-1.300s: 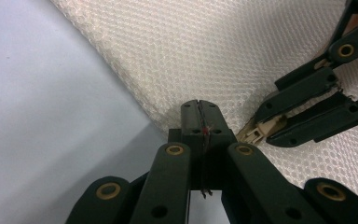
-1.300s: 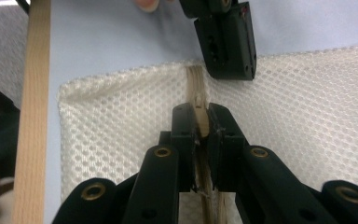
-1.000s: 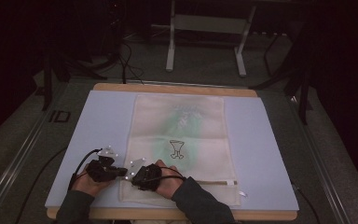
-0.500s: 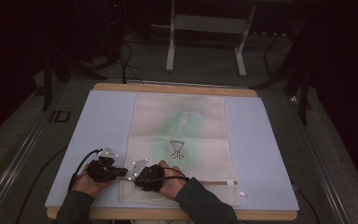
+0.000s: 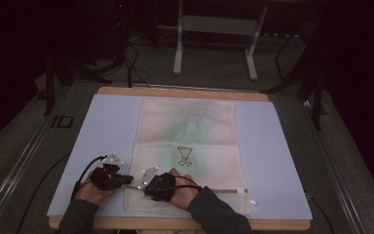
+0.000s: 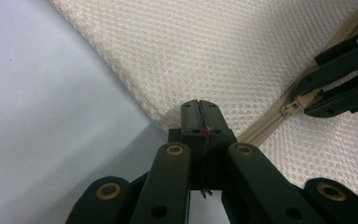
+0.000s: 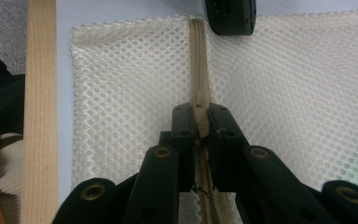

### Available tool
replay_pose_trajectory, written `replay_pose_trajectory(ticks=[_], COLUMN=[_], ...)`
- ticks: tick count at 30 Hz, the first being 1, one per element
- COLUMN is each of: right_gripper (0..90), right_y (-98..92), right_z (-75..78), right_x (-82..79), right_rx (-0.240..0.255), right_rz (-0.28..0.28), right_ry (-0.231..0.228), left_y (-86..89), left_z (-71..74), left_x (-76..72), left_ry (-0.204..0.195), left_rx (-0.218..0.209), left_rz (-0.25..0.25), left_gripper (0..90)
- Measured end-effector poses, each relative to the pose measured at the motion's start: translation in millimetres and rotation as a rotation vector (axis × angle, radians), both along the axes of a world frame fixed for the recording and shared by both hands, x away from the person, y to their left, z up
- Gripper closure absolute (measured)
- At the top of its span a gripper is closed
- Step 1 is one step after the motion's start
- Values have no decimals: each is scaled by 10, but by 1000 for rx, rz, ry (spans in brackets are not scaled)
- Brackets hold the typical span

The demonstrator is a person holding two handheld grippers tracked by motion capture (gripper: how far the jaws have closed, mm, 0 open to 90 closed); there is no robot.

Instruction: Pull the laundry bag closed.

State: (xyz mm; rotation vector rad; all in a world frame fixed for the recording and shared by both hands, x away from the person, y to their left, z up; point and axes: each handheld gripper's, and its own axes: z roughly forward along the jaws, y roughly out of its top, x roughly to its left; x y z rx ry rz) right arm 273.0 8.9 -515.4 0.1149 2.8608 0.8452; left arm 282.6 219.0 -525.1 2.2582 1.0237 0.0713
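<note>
A cream mesh bag [image 5: 190, 141] with a green print and a goblet drawing lies flat on the pale blue mat [image 5: 277, 161]. Its tan zipper [image 5: 224, 190] runs along the near end. My left gripper [image 5: 126, 180] is at the bag's near left corner, jaws shut on the mesh edge [image 6: 199, 109] where the zipper ends. My right gripper [image 5: 146, 184] sits just to its right, shut on the zipper pull [image 7: 200, 122]. In the left gripper view the right gripper [image 6: 307, 100] holds the pull [image 6: 291, 108]. The left gripper's tip [image 7: 230, 16] shows at the zipper's far end.
The mat covers a wooden board [image 5: 185, 91] on the table. Cables trail from both grippers toward the near left. A metal stand [image 5: 214, 44] stands on the dark floor beyond the table. Bare mat lies left and right of the bag.
The right gripper has edged very slightly to the right along the zipper. The left gripper has kept still.
</note>
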Motion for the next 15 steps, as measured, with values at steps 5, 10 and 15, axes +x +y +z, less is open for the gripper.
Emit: replay_pose_trajectory(ticks=[5,10,15], right_gripper=[822,822,822], right_y=[-30,-70,-93], right_z=[5,10,8], right_x=[-17,-24,-26], right_rx=[-6,-15,-12], right_rz=[-5,-16,-20], right_ry=[1,1,3], left_y=[1,-2,3], left_z=[0,2,2], left_x=[2,1,4], left_ry=[1,1,3], left_rx=[0,2,3], left_rz=[-1,-1,-1], left_gripper=[900,900,900])
